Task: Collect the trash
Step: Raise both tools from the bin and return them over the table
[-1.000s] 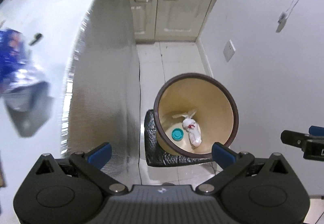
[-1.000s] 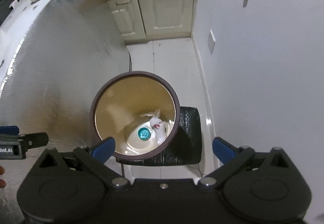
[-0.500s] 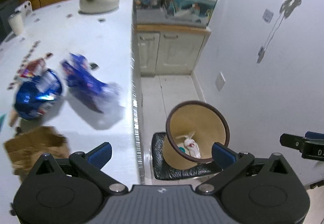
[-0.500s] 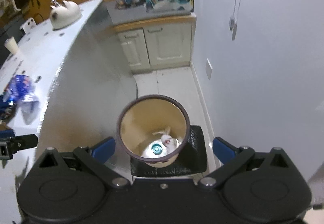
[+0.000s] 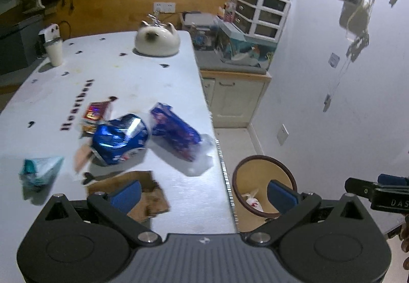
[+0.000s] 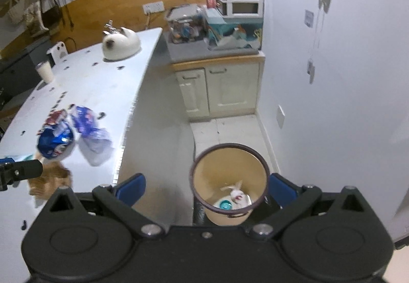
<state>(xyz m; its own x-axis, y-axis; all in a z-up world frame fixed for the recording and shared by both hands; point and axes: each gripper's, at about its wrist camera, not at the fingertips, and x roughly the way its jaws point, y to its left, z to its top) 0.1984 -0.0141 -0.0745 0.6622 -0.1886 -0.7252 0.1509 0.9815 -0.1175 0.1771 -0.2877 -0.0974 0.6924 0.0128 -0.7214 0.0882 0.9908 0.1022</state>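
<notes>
Both of my claws gape wide with nothing between their blue pads: my left claw (image 5: 203, 193) hangs over the near edge of the white table (image 5: 122, 83), my right claw (image 6: 207, 187) over the floor beside it.

Going left to right ahead of my left claw, I count five pieces of trash on the table. Farthest left lies a teal and white packet (image 5: 38, 171), blurred. Beyond my left pad sits a small red and purple wrapper (image 5: 95, 114), half hidden behind a crumpled blue foil bag (image 5: 120, 138). Just right of that, touching or nearly so, lies a blue and clear plastic bag (image 5: 181, 135) near the table's edge. Closest to me, a brown piece of cardboard (image 5: 149, 193) is partly covered by my left pad.

Right of the table, down on the floor, stands one round bin (image 6: 228, 180) with a dark rim, directly between my right claw's pads. Inside I make out two things: a tied white bag (image 6: 237, 196) and a teal lid (image 6: 226, 205). From my left claw's view the bin's near side is cut off by my right pad.
</notes>
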